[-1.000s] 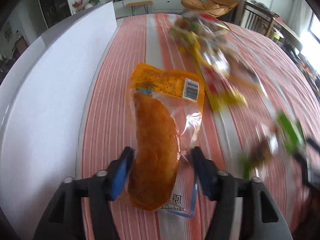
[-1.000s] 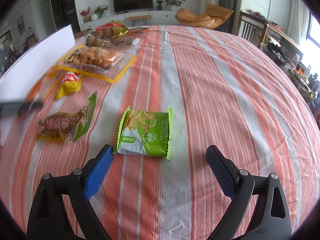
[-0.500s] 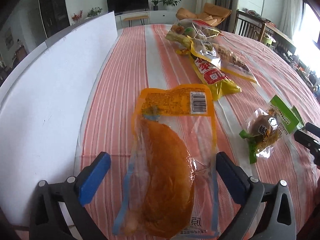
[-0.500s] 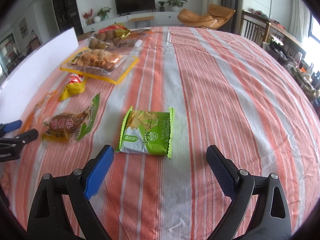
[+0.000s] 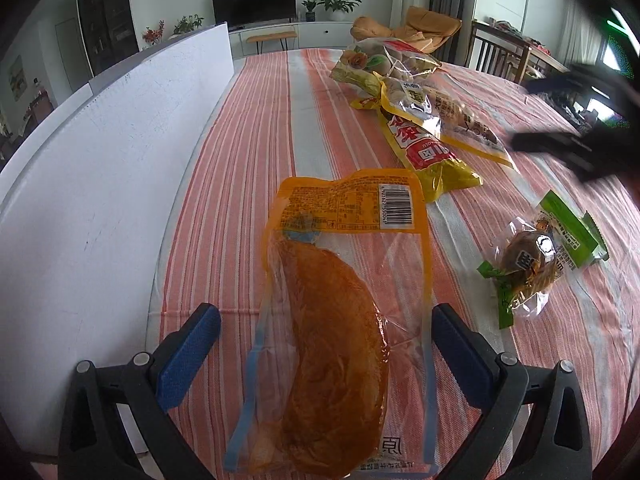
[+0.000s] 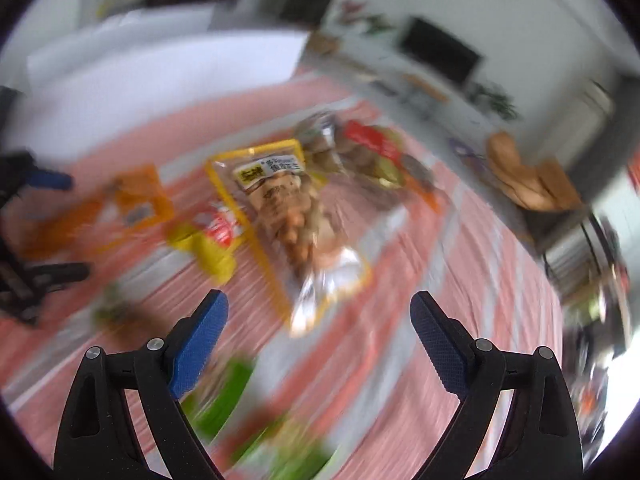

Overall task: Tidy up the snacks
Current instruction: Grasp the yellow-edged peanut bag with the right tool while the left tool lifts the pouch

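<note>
Snacks lie spread over a table with a red-and-white striped cloth (image 5: 256, 128). An orange pouch (image 5: 340, 320), clear at its lower part and holding one large orange-brown piece, lies flat between the jaws of the left gripper (image 5: 326, 344). Those jaws stand wide open, each blue pad clear of the pouch's edges, so nothing is gripped. The pouch's barcode end points away from the jaws. Ahead of the jaws and to their right lies a yellow bag (image 5: 428, 152) with red lettering. Beyond it are two clear packs of small brown pieces, one of them yellow-edged (image 5: 448, 116). Further right of the jaws sits a small green-trimmed packet (image 5: 536, 256). A white board (image 5: 92, 152) stands along the cloth on the jaws' left.

The right wrist view is heavily blurred. The right gripper (image 6: 320, 332) has its jaws well apart and closing slightly, with no snack between the pads. The yellow-edged pack (image 6: 292, 208) lies just ahead of these jaws. A green wrapper (image 6: 228, 396) shows blurred below them. In the left wrist view the right gripper (image 5: 568, 124) appears as a dark blur at far right.
</note>
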### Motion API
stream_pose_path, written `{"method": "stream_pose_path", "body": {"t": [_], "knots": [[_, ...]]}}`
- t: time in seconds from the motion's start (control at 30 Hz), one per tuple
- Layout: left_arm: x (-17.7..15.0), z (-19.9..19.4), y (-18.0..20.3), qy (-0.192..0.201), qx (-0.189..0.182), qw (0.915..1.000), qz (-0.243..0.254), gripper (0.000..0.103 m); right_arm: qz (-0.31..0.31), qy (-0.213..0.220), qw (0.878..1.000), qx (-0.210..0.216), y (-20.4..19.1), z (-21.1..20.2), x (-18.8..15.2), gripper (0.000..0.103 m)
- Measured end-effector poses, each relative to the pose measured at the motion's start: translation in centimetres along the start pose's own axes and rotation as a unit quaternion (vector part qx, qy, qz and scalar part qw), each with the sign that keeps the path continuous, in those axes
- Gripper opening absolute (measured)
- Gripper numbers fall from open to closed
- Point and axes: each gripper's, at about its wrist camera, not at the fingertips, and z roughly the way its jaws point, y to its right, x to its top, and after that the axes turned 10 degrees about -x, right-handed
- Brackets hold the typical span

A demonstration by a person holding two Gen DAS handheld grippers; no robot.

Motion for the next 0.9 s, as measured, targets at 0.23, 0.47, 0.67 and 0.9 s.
{"method": "stream_pose_path", "body": {"t": [0.23, 0.47, 0.67, 0.9], "knots": [[-0.1, -0.1, 0.1, 0.0, 0.0, 1.0, 0.0, 0.103, 0.046, -0.052, 0.988, 0.141, 1.2, 8.7, 6.1, 0.09], [-0.1, -0.2, 0.1, -0.002, -0.001, 1.0, 0.002, 0.103, 0.154, -0.14, 0.969, 0.131, 1.9, 7.5, 2.7, 0.067], [0.7, -0.6, 1.3, -0.029, -0.003, 0.9996, -0.001, 0.068, 0.264, -0.198, 0.938, 0.102, 3.2, 4.7, -3.7, 0.076], [0.3, -1.6, 0.7, -0.04, -0.046, 0.9977, -0.03, 0.05, 0.124, -0.206, 0.967, 0.088, 0.1, 5.7, 0.2, 0.087]]}}
